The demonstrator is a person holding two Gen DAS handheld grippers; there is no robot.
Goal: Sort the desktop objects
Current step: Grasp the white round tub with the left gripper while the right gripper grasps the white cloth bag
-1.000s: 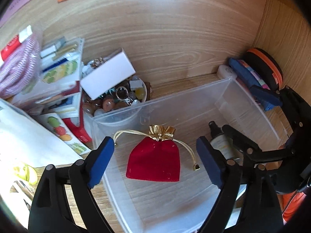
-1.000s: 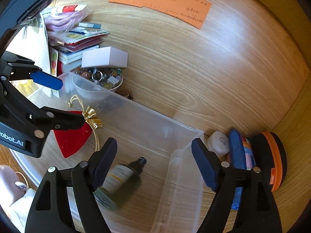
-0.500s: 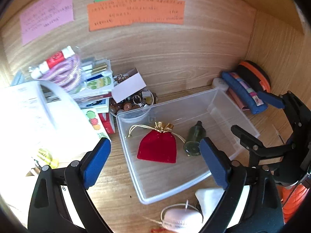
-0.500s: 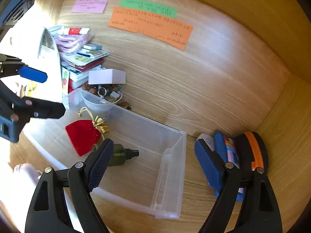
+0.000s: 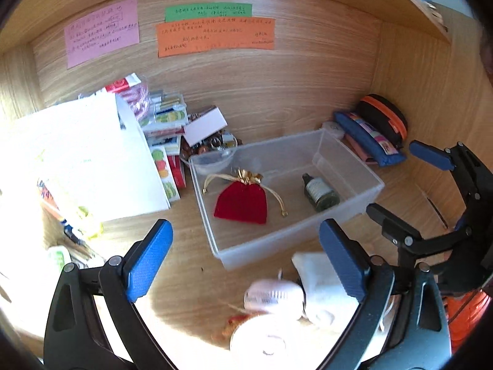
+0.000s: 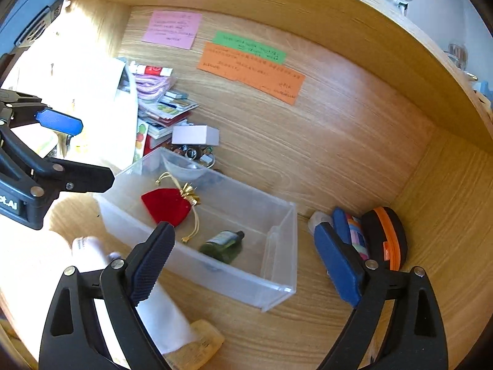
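Observation:
A clear plastic bin (image 5: 348,166) sits on the wooden desk. Inside it lie a red velvet pouch (image 5: 242,202) with a gold drawstring and a small green bottle (image 5: 320,192) on its side. My left gripper (image 5: 246,256) hovers in front of the bin, its jaws opening with nothing between them. My right gripper (image 6: 246,246) hangs above the bin's (image 6: 277,289) near wall, its jaws opening too and holding nothing. The pouch (image 6: 168,205) and bottle (image 6: 223,243) lie beyond its fingers. Each gripper shows at the edge of the other's view.
A white paper bag (image 5: 86,160), stacked booklets (image 5: 166,123) and a white box (image 5: 205,125) over a bowl of beads crowd the left. A blue pencil case (image 5: 369,135) and a black-orange pouch (image 5: 385,117) stand at the right wall. A pale round item (image 5: 272,296) and white cloth (image 5: 320,286) lie in front.
Both grippers have drawn back and up from the bin, and their jaws stand wider. The bottle, earlier between the right jaws, now lies free in the bin.

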